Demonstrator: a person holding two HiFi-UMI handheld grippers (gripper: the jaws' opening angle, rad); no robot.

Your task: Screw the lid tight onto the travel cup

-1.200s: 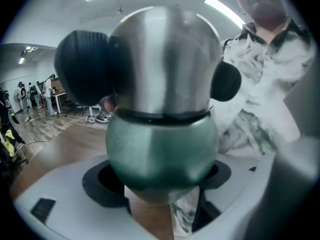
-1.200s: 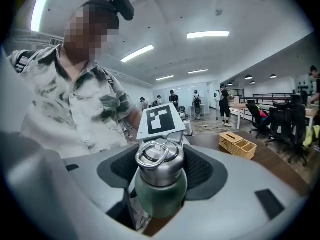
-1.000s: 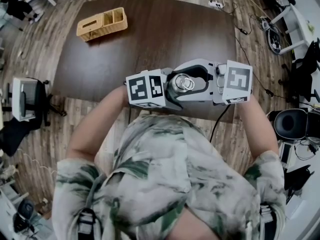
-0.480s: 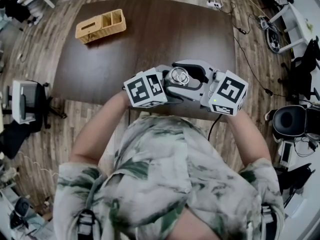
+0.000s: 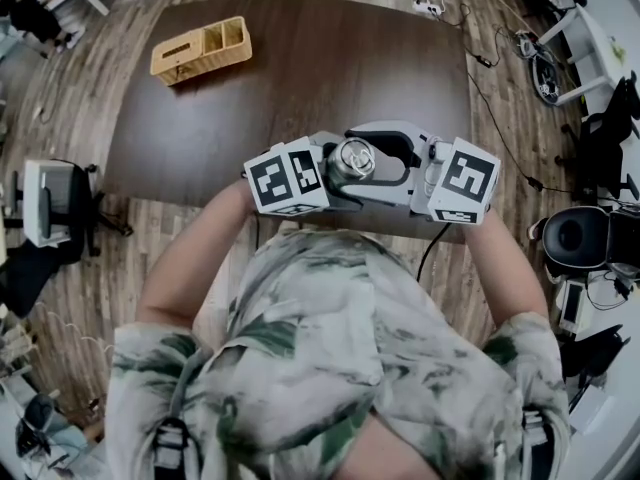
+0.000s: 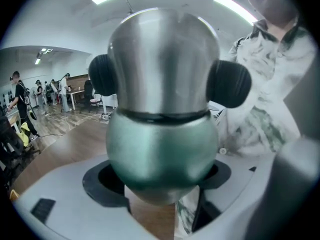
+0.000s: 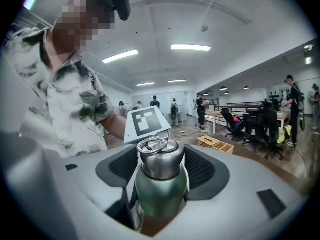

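I see the dark wooden table (image 5: pixel 300 68) filling the middle of the head view. A wicker basket (image 5: pixel 200 50) sits at its far left corner, well apart from the work. Both grippers are raised side by side over the table's near edge, close to my operator's patterned shirt (image 5: pixel 330 338).

The left gripper (image 6: pixel 165 81) is clamped on the cup (image 6: pixel 162 139). Its gripper view shows the black pads (image 6: pixel 102 76) pressing on either side of the steel section, with the green section below them toward the camera. The cup is off the table, carried by this gripper alone.

The right gripper (image 7: pixel 161 170) reaches in from the other side, and its jaws are opening. The steel lid (image 7: pixel 158 151) stands between its ribbed pads (image 7: pixel 200 168), which I see standing just clear of it on both sides. The lid sits on top of the green body, upright in that view, with a small wire ring lying on its top.
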